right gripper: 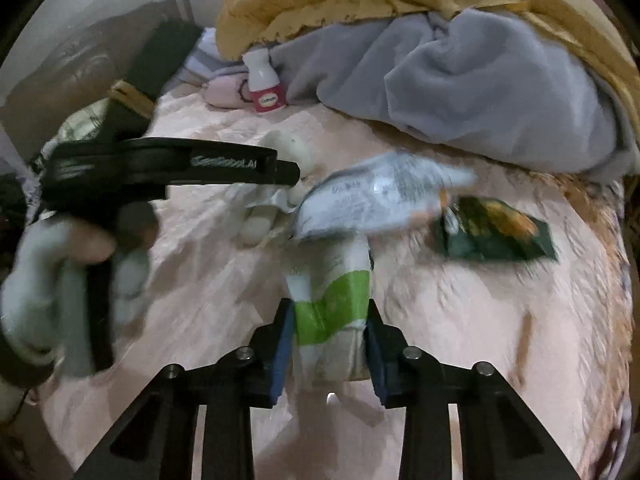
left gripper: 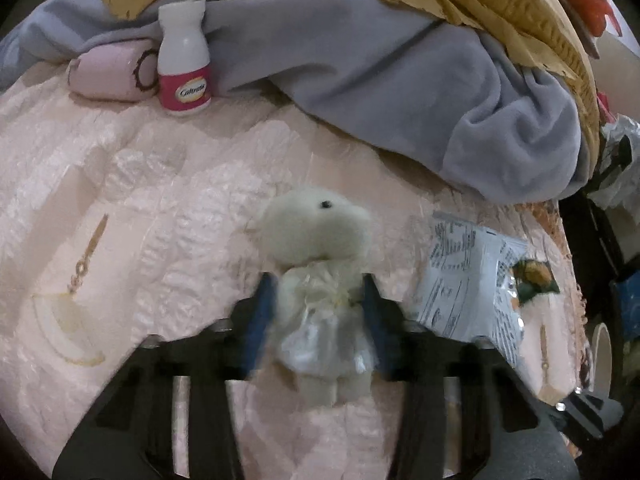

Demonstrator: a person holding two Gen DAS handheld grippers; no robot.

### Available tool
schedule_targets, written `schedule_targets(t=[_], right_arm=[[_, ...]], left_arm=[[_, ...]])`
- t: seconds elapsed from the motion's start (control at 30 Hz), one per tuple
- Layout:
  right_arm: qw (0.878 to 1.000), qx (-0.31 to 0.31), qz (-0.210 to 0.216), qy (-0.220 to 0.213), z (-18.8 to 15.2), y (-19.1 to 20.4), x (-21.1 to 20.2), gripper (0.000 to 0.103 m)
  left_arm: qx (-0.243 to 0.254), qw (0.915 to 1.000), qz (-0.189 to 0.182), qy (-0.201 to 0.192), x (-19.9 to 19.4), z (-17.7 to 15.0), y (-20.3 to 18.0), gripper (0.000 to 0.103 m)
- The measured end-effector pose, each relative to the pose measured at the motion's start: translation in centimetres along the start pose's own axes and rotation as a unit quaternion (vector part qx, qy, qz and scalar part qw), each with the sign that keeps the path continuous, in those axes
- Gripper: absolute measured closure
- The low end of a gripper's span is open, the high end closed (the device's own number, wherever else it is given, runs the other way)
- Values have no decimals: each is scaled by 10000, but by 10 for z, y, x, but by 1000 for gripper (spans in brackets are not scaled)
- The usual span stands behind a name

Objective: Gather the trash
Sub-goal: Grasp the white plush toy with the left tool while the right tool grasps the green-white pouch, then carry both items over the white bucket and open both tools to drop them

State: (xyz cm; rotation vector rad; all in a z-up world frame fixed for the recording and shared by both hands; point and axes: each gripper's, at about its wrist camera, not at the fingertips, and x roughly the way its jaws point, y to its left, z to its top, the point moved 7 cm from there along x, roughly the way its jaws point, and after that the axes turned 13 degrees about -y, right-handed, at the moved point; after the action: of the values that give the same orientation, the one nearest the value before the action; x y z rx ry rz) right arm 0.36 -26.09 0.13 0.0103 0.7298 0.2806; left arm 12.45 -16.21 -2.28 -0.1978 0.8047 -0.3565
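Note:
In the left wrist view, my left gripper (left gripper: 320, 300) is shut on a small cream plush toy in a white dress (left gripper: 316, 240), held over the pink bedspread (left gripper: 120, 200). A silver snack wrapper (left gripper: 468, 284) lies just to its right. In the right wrist view, my right gripper (right gripper: 328, 320) is shut on a white and green packet (right gripper: 340, 292). The silver wrapper (right gripper: 376, 196) lies beyond it, with a dark green snack bag (right gripper: 496, 232) to the right. The left gripper (right gripper: 256, 168) and its gloved hand (right gripper: 52, 288) show at the left, with the plush toy (right gripper: 288, 148) partly hidden behind it.
A white and pink pill bottle (left gripper: 184, 60) stands at the back beside a pink roll (left gripper: 108, 76). A grey blanket (left gripper: 400, 92) and a mustard quilt (left gripper: 500, 0) are heaped along the back. Dark clutter (left gripper: 616, 280) lies past the bed's right edge.

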Motion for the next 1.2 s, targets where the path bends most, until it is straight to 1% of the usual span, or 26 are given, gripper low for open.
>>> schedule_targets(t=[0.1, 0.2, 0.27, 0.4, 0.5, 0.6, 0.73, 0.87, 0.9, 0.97, 1.0, 1.1, 1.2], right_arm=[[9996, 236, 134, -104, -10, -3, -30, 72], [9990, 370, 120, -199, -22, -5, -55, 72], [9984, 477, 76, -284, -28, -6, -72, 72], [9969, 663, 41, -421, -42, -6, -100, 72], [9962, 733, -38, -460, -52, -4, -115, 72], [9954, 774, -75, -556, -57, -1, -134, 72], [9951, 714, -137, -674, -57, 4, -153, 72], [9933, 760, -182, -846, -55, 3, -172, 72], [9928, 763, -209, -897, -54, 3, -178, 72], [9921, 781, -245, -955, -54, 1, -186, 72], [9916, 795, -263, -982, -53, 0, -190, 72], [9905, 781, -314, -1084, -52, -1, -203, 72], [9895, 789, -363, -1154, -52, -4, -214, 72]], left_arm=[[-37, 9999, -139, -3, -19, -7, 3, 77], [-85, 9997, -241, 21, -42, -17, 5, 79], [-70, 9995, -292, 24, -60, -26, 3, 79], [136, 9993, -341, -73, -97, -44, -12, 79], [255, 9985, -486, -64, -118, -59, -29, 79], [397, 9971, -635, -164, -145, -70, -43, 79], [312, 9955, -870, -213, -172, -71, -53, 79], [223, 9920, -1180, -393, -205, -63, -63, 79], [326, 9919, -1139, -466, -211, -60, -67, 79], [574, 9926, -931, -519, -216, -57, -72, 80], [541, 9921, -1023, -483, -219, -55, -75, 80], [306, 9853, -1629, -415, -236, -49, -91, 80], [630, 9836, -1605, -524, -246, -46, -108, 80]])
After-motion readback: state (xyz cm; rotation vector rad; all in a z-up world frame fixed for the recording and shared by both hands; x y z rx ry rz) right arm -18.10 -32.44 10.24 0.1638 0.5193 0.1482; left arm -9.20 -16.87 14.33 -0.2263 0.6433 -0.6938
